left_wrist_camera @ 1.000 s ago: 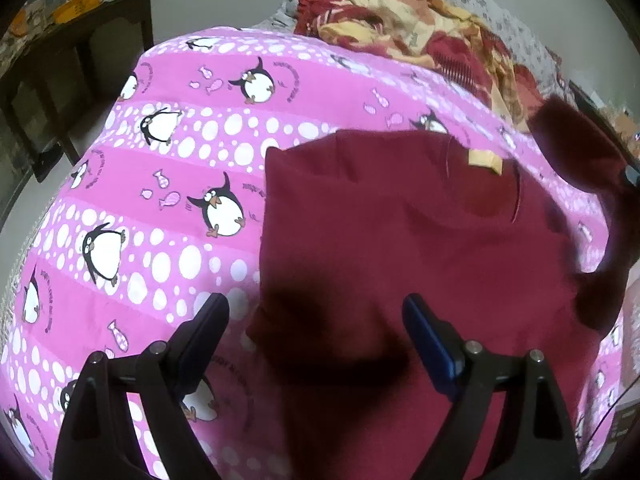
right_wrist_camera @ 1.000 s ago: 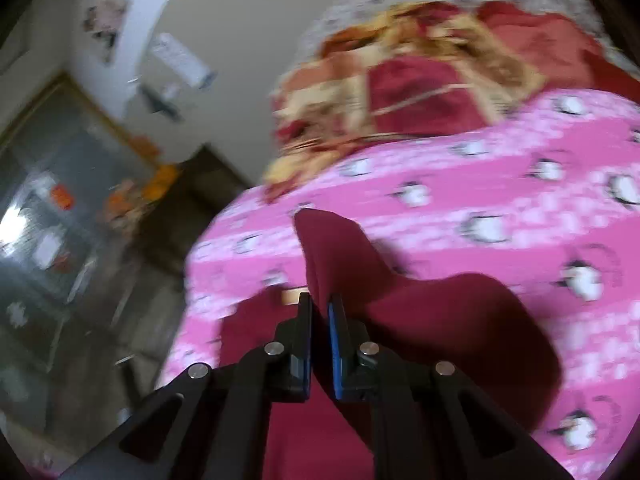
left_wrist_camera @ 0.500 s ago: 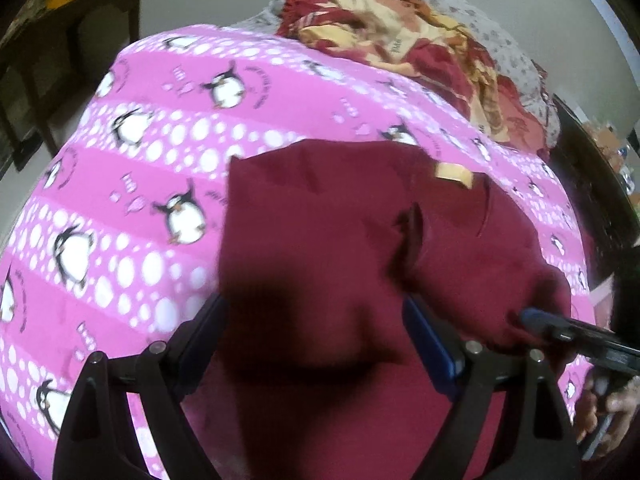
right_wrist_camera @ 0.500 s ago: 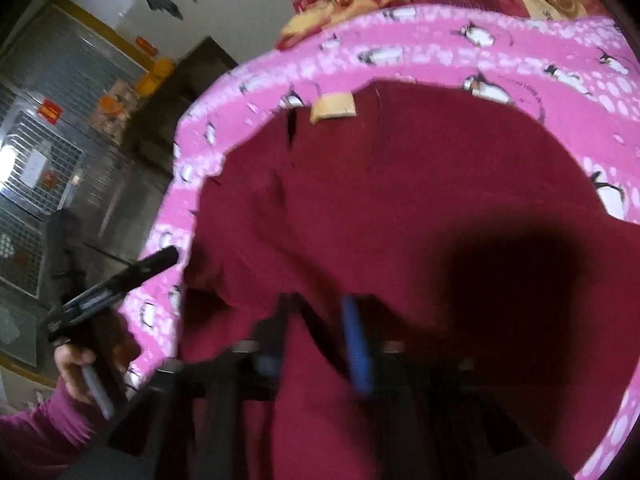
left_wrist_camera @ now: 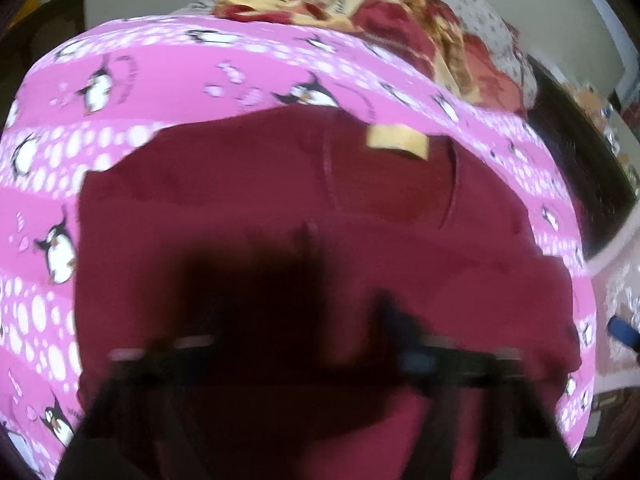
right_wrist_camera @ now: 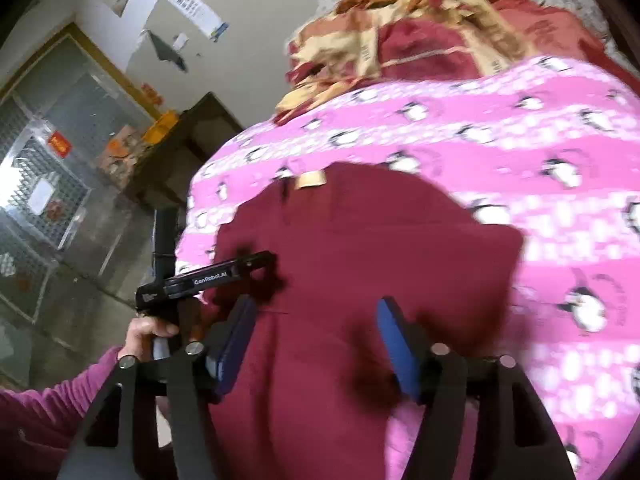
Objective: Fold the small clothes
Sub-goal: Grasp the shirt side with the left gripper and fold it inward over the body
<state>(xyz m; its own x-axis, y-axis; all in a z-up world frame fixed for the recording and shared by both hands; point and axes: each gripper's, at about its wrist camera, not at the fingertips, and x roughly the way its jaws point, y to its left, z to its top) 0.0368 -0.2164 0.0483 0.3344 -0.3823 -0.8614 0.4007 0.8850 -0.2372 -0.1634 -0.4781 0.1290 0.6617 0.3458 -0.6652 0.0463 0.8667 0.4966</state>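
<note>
A dark red small shirt (left_wrist_camera: 248, 208) with a tan neck label (left_wrist_camera: 398, 142) lies on a pink penguin-print bedspread (left_wrist_camera: 120, 92); its right sleeve is folded in over the body. In the right wrist view the shirt (right_wrist_camera: 360, 240) lies under my right gripper (right_wrist_camera: 316, 340), which is open and empty just above it. My left gripper (left_wrist_camera: 296, 344) is motion-blurred, low over the shirt's lower part; its jaws look apart. It also shows in the right wrist view (right_wrist_camera: 208, 276), held by a hand at the shirt's left edge.
A red and yellow patterned blanket (left_wrist_camera: 380, 20) is heaped at the head of the bed (right_wrist_camera: 420, 40). A dark table (right_wrist_camera: 180, 148) stands left of the bed, with a metal grille door (right_wrist_camera: 44, 184) beyond. Dark furniture (left_wrist_camera: 580, 160) lies right of the bed.
My right gripper carried the sleeve over the shirt, let it go and opened, then pulled back. My left gripper moved down and closer to the shirt.
</note>
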